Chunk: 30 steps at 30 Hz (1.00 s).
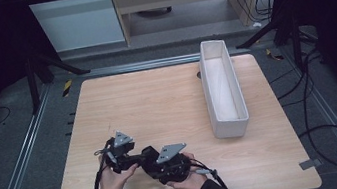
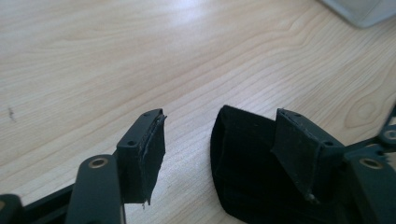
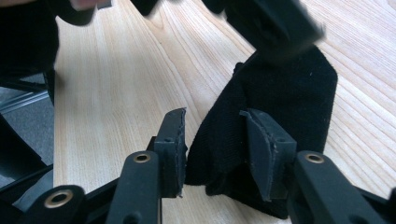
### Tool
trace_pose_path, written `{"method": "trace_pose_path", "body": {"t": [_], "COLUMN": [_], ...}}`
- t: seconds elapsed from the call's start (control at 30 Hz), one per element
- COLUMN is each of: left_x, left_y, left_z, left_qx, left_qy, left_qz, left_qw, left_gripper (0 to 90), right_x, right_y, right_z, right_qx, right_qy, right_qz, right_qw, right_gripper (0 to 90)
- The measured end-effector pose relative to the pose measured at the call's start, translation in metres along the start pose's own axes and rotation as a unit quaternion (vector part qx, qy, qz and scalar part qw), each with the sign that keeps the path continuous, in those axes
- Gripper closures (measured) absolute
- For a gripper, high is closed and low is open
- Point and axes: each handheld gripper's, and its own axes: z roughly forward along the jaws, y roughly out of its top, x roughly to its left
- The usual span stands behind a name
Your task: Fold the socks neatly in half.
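Note:
A black piece of cloth point(image 1: 148, 153) lies on the wooden table point(image 1: 157, 101) near its front edge, between my two grippers. My left gripper point(image 1: 137, 155) points right at it, and my right gripper point(image 1: 155, 160) points left at it. In the left gripper view the cloth point(image 2: 243, 158) rests against the right-hand jaw, bare wood shows between it and the left pad point(image 2: 154, 154), and the left gripper point(image 2: 220, 116) is open. In the right gripper view the right gripper point(image 3: 212, 116) stands open with the cloth point(image 3: 289, 93) loose between its jaws. The left gripper point(image 3: 275, 23) hangs blurred above the cloth.
A long white bin point(image 1: 223, 86) stands along the right side of the table, its corner point(image 2: 359, 9) at the top right of the left gripper view. Bare wood stretches across the middle and back left. Metal rails and cables run on the floor around the table.

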Motion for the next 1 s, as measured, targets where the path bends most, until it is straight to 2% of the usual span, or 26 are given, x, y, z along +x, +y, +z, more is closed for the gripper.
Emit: {"method": "trace_pose_path", "body": {"t": [0.27,0.33,0.43,0.53,0.63,0.77,1.0], "left_x": [0.005,0.006,0.005,0.002,-0.002,-0.006,-0.007], "left_y": [-0.021,-0.025,-0.03,-0.035,-0.04,-0.045,-0.049], "left_z": [-0.003,-0.005,-0.008,-0.011,-0.013,-0.014,-0.014], "left_qx": [0.005,0.004,0.003,0.0,-0.002,-0.003,-0.004], "left_qy": [-0.002,-0.001,0.004,0.008,0.012,0.014,0.011], "left_qz": [-0.014,-0.014,-0.015,-0.017,-0.016,-0.013,-0.011], "left_qw": [0.9999,0.9999,0.9999,0.9998,0.9998,0.9998,0.9999], "left_gripper": [32.2,32.2,32.1,32.0,31.6,31.1,30.9], "right_x": [0.0,-0.001,-0.007,-0.013,-0.015,-0.013,-0.011], "right_y": [0.0,0.002,0.008,0.01,0.007,-0.003,-0.009], "right_z": [-0.01,-0.015,-0.026,-0.029,-0.021,-0.011,-0.009], "right_qx": [-0.004,-0.012,-0.04,-0.06,-0.046,-0.019,-0.013], "right_qy": [0.0,-0.003,-0.009,-0.031,-0.045,-0.04,-0.039], "right_qz": [0.014,0.017,0.033,0.056,0.063,0.058,0.053], "right_qw": [0.9999,0.9998,0.9986,0.9962,0.9959,0.9973,0.9978], "right_gripper": [53.2,52.5,52.1,50.2,47.6,45.2,44.3]}}
